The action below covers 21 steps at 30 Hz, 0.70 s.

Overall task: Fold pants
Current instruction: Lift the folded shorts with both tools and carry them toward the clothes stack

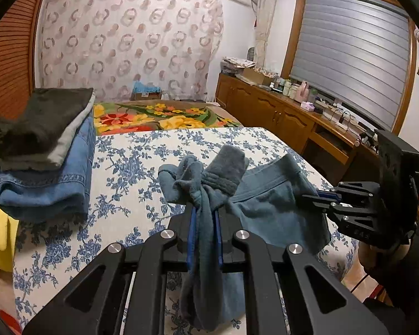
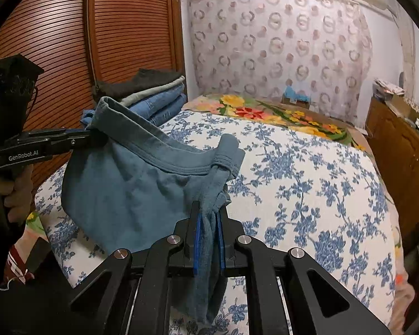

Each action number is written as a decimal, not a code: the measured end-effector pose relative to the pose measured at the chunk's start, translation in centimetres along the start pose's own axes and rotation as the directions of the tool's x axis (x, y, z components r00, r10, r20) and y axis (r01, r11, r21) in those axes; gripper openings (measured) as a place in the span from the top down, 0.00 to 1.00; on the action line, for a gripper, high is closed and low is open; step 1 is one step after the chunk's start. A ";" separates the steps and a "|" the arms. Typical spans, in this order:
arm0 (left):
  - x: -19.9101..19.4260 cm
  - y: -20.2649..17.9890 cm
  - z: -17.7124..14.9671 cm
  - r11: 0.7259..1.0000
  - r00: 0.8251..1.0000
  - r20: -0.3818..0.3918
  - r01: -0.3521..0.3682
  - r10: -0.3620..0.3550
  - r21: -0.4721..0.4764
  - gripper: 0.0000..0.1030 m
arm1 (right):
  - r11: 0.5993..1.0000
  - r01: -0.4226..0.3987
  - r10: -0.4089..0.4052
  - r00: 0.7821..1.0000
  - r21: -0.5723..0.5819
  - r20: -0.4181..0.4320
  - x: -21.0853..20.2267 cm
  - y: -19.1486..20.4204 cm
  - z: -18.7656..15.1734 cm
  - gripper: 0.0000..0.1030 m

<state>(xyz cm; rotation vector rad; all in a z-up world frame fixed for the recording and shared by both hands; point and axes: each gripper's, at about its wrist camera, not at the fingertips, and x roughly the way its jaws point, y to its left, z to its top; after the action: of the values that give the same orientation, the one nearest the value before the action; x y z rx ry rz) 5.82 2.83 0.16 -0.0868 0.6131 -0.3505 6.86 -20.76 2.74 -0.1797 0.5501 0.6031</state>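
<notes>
Holding the teal pants (image 2: 131, 184) up off the bed (image 2: 307, 173) now, I have both sets of tongs clamped on the waistband end: the left tongs (image 1: 205, 215) are closed on a thick bunched wad of cloth, and the right tongs (image 2: 209, 217) are closed on another gathered clump, with the fabric sagging between them. My worry is that bunching. Neither grip has a clean single edge, so as I lay the pants down they may land twisted or doubled over and the fold will come out crooked. A loose layer could also slip from the left wad, I judge, dropping one corner early. The stack of folded clothes (image 1: 44, 150) sits near on my left side, so a wide swing could clip it and knock it askew.
</notes>
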 end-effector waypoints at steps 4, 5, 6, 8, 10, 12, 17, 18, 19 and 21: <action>0.0 0.4 0.4 1.000 1.000 0.015 -0.003 0.003 0.001 0.88 | 1.000 0.000 0.000 1.000 -0.016 0.003 0.4 -0.1 0.7 0.91; 0.0 0.5 0.5 1.000 1.000 0.017 -0.005 0.005 0.003 0.88 | 1.000 0.000 0.000 1.000 -0.018 0.005 0.6 -0.1 0.9 0.91; 0.0 0.7 0.6 1.000 1.000 0.020 -0.008 0.008 0.005 0.88 | 1.000 -0.001 0.002 1.000 -0.022 0.006 0.8 -0.2 1.1 0.91; 0.0 0.9 0.8 1.000 1.000 0.026 -0.013 0.013 0.007 0.88 | 1.000 -0.004 0.004 1.000 -0.028 0.008 1.3 -0.3 1.6 0.91; 0.0 1.4 1.0 1.000 0.999 0.036 -0.018 0.018 0.005 0.88 | 0.999 -0.008 0.008 1.000 -0.034 0.010 1.9 -0.4 2.2 0.91; 0.0 2.0 1.3 1.000 0.999 0.041 -0.021 0.021 -0.003 0.88 | 0.999 -0.012 0.012 1.000 -0.038 0.012 2.4 -0.4 2.6 0.91; 0.3 3.1 1.9 0.999 0.999 0.038 -0.033 0.033 -0.016 0.88 | 0.998 -0.033 0.033 0.999 -0.045 0.008 3.9 -0.6 3.9 0.91; 0.3 3.3 2.1 0.999 0.999 0.038 -0.036 0.037 -0.019 0.88 | 0.998 -0.044 0.044 0.999 -0.047 0.008 4.1 -0.6 4.3 0.91; 0.3 3.6 2.3 0.999 0.998 0.039 -0.041 0.042 -0.022 0.88 | 0.998 -0.050 0.050 0.999 -0.050 0.010 4.2 -0.7 4.6 0.91; 0.4 3.9 3.0 0.999 0.998 0.041 -0.047 0.048 -0.024 0.88 | 0.997 -0.053 0.054 0.998 -0.062 0.017 4.5 -0.7 5.3 0.91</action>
<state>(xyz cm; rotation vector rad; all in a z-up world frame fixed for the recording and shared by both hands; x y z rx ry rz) 8.97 6.31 1.67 -0.1013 0.5769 -0.2953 12.66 -17.41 4.82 -0.2175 0.5198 0.6737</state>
